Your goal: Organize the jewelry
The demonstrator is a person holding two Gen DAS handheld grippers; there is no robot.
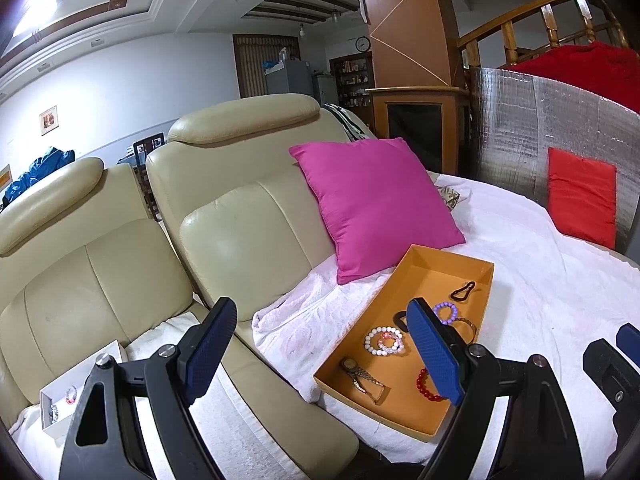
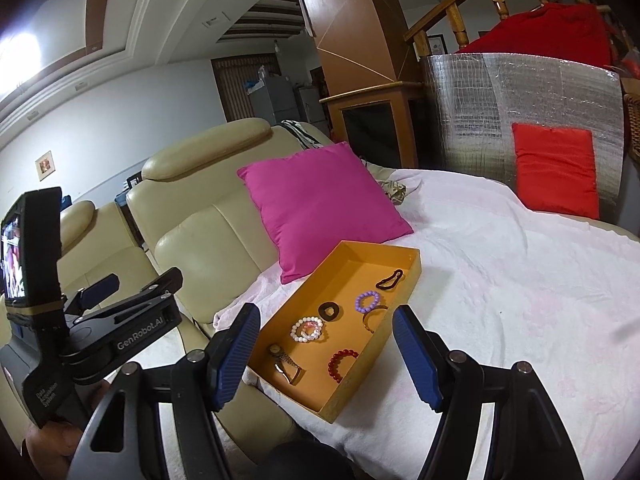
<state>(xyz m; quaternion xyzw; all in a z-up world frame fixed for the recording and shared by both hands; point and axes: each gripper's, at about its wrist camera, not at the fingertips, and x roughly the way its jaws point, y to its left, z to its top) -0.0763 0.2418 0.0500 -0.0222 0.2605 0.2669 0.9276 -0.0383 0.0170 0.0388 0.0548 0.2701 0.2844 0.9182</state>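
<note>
Left wrist view: the left gripper is spread wide and empty above the cream leather sofa, with a shallow orange cardboard tray of beaded bracelets and a metal wristwatch on the white towel; a white box at lower left possibly holds more bracelets. Right wrist view: the right gripper is likewise spread and empty just short of the tray's near end, where a red bead bracelet lies.

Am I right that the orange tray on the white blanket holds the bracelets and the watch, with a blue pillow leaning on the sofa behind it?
Not quite: the pillow is pink, not blue, as the right wrist view shows. The orange tray, bracelets and watch are as you say.
</note>
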